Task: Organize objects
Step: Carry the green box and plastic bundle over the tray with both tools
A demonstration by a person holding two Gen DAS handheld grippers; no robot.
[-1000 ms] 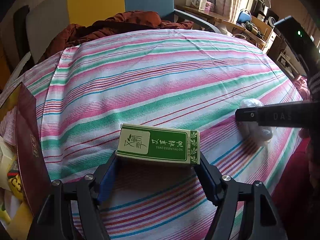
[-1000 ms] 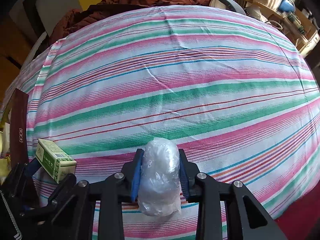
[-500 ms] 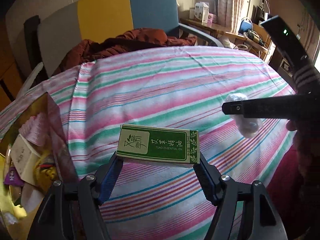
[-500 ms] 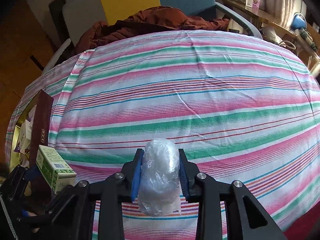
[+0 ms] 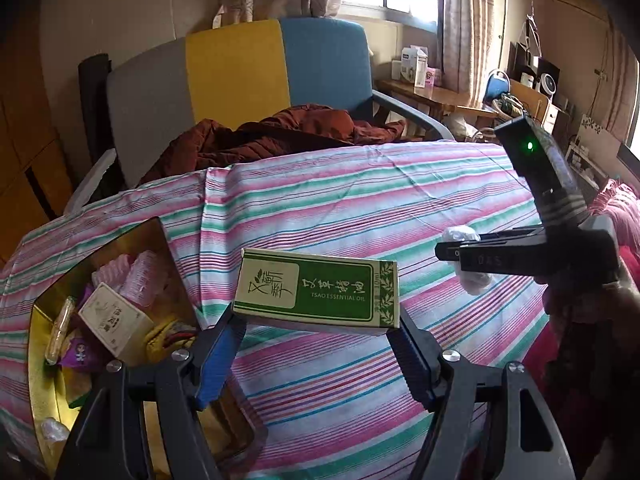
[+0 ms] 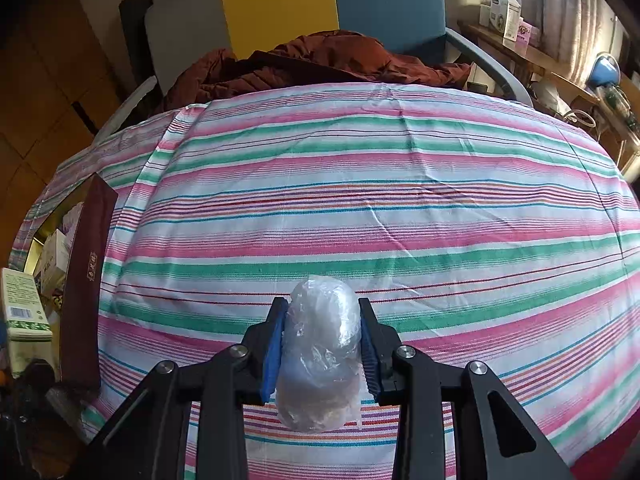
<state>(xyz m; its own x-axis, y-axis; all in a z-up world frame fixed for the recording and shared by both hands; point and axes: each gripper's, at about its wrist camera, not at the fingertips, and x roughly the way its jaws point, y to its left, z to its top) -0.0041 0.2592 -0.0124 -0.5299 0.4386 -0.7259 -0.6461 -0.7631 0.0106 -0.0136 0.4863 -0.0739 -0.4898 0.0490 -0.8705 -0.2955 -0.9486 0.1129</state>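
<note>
Where the striped cloth (image 5: 360, 208) drops off at far left, an open gold-lined box (image 5: 40, 360) sits on the surface, its maroon outer wall (image 6: 86, 280) standing upright against the cloth's edge. Inside: a small white carton (image 5: 114, 322), clear-wrapped pink packets (image 5: 136, 276), a purple sachet (image 5: 80, 354), other bits too jumbled to name.

Left claw (image 5: 316, 344): clamped on a green-and-white essential-oil carton (image 5: 320, 288), blue pads on its two short ends, carton held flat, printed face up, in the air just right of the box and a little above it. Box's near right corner lies under the left finger.

Centre: cloth bare, lightly creased, nothing between the two claws. Behind it, a rust-brown quilted jacket (image 6: 320, 64) heaped on a chair with grey, yellow and blue back panels (image 5: 236, 76), pressed against the far edge.

Right claw (image 6: 320, 348): closed on a clear plastic-wrapped bundle (image 6: 320, 352), squeezed at its middle, ends sticking out fore and aft, held above the cloth's near right part. Contents not readable through the wrap. From the left view this claw is seen side-on, green light on its housing.

Far right: wooden side table (image 5: 432, 98) with small cartons, curtains, window.
</note>
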